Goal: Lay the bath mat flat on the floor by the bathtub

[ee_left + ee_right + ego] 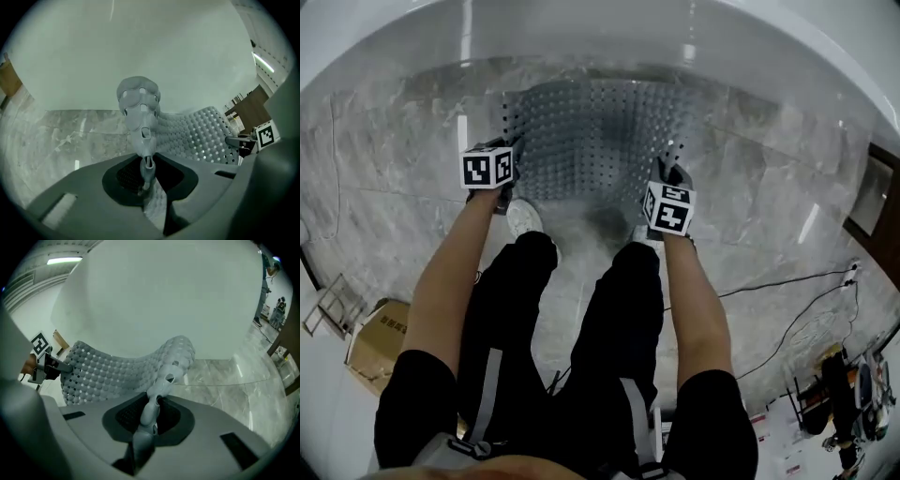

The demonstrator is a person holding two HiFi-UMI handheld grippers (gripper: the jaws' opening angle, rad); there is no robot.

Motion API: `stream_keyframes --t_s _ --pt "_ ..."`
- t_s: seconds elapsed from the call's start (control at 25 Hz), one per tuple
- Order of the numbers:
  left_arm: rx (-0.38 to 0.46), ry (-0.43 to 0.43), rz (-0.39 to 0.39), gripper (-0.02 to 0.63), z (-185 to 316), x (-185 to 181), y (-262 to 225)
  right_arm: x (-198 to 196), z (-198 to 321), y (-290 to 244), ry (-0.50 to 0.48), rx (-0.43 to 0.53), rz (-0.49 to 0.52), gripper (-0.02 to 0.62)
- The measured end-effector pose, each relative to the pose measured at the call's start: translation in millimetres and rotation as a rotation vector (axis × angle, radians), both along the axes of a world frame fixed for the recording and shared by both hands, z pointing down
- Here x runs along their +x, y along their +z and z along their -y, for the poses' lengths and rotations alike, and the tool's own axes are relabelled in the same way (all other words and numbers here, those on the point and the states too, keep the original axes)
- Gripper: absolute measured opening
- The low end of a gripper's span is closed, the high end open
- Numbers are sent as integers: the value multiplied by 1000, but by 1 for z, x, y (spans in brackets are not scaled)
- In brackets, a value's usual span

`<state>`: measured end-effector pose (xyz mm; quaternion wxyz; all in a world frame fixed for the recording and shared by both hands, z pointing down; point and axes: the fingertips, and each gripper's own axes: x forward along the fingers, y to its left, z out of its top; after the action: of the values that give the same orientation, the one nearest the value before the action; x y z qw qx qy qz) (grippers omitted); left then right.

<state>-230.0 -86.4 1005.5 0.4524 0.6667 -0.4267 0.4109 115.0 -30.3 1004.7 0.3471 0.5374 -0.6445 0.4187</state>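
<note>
Your left gripper (145, 174) is clamped on a bunched fold at the left end of the bath mat (592, 131), and the right gripper (150, 417) pinches the right end the same way. Neither claw has anything else in it.

From those two grips the mat spreads away from you toward the bathtub (581, 37). Its long axis runs left to right between your hands, parallel to the tub wall. Both hands are about equally near the mat, one on each end, so it needs to go down evenly. The stretch between the grippers bows and is not yet flat on the floor (394, 197).

I cannot tell whether the far edge already touches the floor at the foot of the tub. Your knees hide the floor just near of the mat. A pale round object (523, 218) sits close to your left gripper, and what it is I cannot make out. It may end up under the near left corner.
</note>
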Motion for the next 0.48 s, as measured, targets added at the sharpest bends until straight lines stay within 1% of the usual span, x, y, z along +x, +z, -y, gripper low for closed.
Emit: stream_keyframes --t_s 0.12,0.24,0.36,0.48 --pt "-13 16 -11 67 6 1 48 16 0 49 27 -47 -16 44" --pt "7 40 -6 76 28 -2 76 24 6 89 39 -85 -38 52" --pt "-1 71 52 104 49 -11 96 41 2 122 52 -160 -88 64" --pt "-44 60 95 161 61 -20 112 57 -6 142 56 -219 -123 102"
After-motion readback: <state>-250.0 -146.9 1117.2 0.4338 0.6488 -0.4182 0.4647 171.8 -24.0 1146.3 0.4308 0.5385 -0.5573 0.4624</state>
